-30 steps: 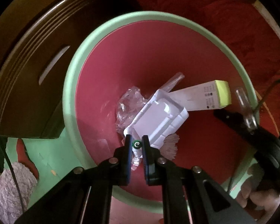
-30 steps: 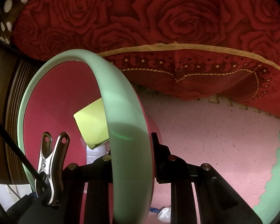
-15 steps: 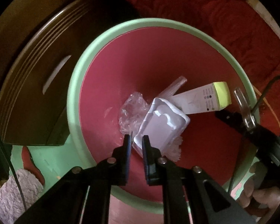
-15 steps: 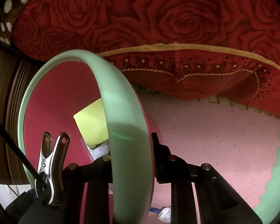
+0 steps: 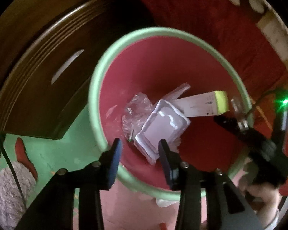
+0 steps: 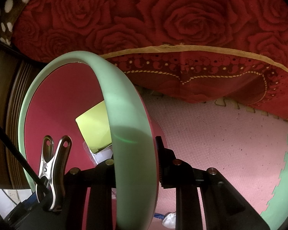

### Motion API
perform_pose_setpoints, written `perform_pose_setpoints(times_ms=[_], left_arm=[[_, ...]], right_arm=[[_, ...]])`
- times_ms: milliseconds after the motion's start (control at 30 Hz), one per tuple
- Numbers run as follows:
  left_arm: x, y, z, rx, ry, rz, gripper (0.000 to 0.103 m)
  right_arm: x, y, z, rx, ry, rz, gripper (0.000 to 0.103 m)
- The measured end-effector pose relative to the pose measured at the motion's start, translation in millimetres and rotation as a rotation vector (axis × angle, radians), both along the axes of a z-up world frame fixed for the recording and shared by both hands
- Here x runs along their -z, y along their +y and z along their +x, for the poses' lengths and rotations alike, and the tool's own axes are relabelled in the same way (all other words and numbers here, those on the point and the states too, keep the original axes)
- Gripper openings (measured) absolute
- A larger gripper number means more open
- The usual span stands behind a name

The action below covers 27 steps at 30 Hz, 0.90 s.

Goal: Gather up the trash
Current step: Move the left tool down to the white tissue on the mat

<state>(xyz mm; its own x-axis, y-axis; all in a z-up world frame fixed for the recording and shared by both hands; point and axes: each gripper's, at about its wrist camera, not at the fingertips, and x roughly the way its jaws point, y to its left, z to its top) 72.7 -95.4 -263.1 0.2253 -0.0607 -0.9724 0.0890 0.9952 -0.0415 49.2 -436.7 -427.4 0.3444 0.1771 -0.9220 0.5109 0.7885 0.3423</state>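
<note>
My left gripper hangs low in the frame over the bin, its jaws having just been opening and now standing partly apart with nothing between them. Below them, on the bin's red floor at centre frame, lie a white plastic tray, crumpled clear wrap to its left, and a white carton with a yellow end to its upper right. My right gripper is clamped on the bin's pale green rim at lower centre of its view, one finger inside, one outside. A metal clip sits at lower left.
</note>
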Motion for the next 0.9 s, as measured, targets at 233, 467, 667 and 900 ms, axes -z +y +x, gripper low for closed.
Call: perform_pose_setpoints(times_ms=[233, 467, 667, 900], left_arm=[[-24, 22, -9, -0.038, -0.047, -0.037, 0.049], [-27, 54, -23, -0.078, -0.043, -0.030, 0.049], [8, 81, -35, -0.147, 0.051, -0.024, 0.049], [48, 95, -42, -0.194, 0.112, -0.012, 0.049]], right_arm=[[0, 0, 0, 0.000, 0.000, 0.000, 0.024], [1, 0, 0, 0.000, 0.000, 0.001, 0.024], [1, 0, 0, 0.000, 0.000, 0.001, 0.024], [1, 0, 0, 0.000, 0.000, 0.002, 0.024]])
